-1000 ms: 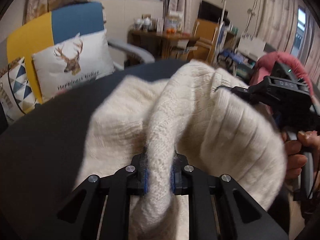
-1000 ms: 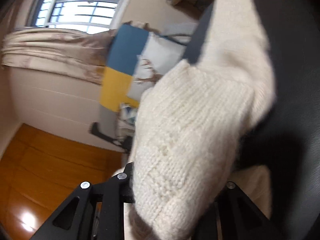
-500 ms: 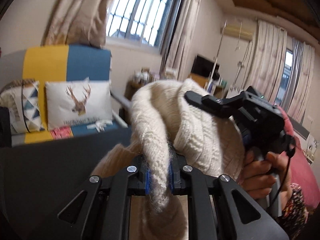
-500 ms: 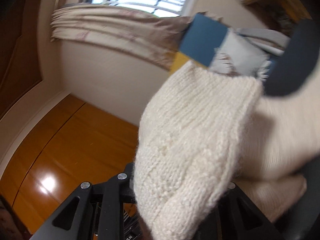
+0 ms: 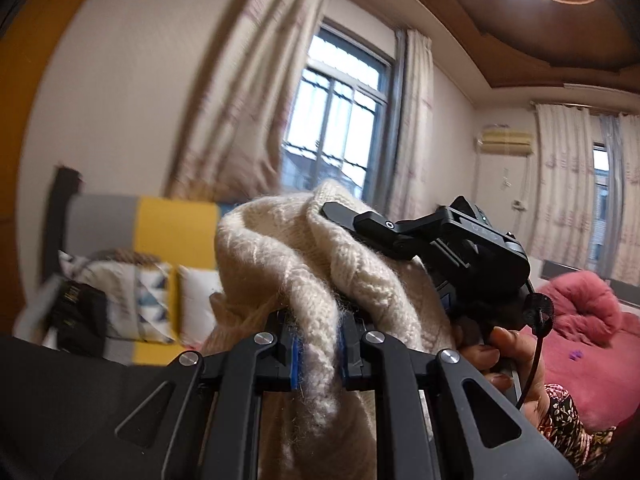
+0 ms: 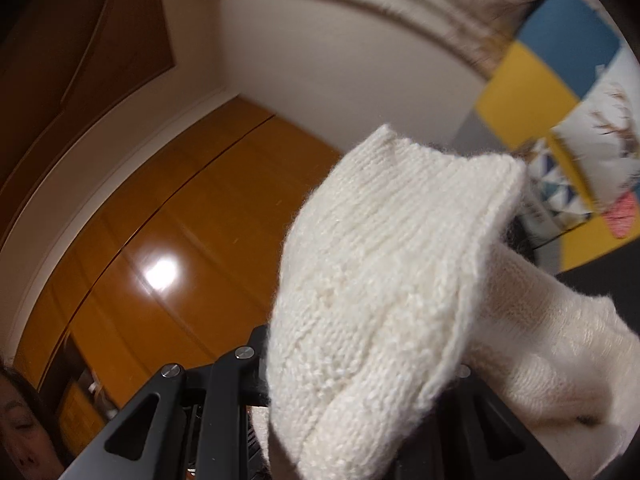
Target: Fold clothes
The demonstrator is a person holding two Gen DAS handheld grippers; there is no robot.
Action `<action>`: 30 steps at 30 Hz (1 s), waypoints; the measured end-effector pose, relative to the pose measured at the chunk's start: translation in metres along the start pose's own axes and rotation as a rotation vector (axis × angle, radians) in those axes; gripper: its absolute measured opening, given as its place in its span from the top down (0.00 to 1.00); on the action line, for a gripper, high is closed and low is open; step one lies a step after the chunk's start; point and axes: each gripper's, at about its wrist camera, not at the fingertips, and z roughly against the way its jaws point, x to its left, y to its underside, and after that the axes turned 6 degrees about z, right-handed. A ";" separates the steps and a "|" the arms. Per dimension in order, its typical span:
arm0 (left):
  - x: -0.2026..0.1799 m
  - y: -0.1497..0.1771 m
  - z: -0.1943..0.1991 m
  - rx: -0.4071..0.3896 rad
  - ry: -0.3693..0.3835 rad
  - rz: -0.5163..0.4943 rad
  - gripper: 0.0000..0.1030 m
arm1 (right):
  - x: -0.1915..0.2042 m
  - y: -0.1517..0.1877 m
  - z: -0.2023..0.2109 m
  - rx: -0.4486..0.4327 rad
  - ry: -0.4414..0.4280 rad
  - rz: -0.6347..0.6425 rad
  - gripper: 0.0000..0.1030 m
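Lifting was the step in hand: the cream sweater was held aloft above the dark desk, pinched in the nearly closed left tool and clamped by the right tool. Spreading it flat was judged necessary next.

Cream sweater in both tools' grip

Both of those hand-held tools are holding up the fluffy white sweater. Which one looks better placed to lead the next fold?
Probably the left tool: it pinches a narrow edge of the cream sweater cleanly. The right tool is smothered in a thick bunch of knit, so it seems harder to guide.
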 end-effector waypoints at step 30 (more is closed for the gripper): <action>0.071 -0.009 0.069 -0.091 -0.239 0.069 0.86 | 0.037 0.028 -0.145 0.222 -0.178 0.045 0.76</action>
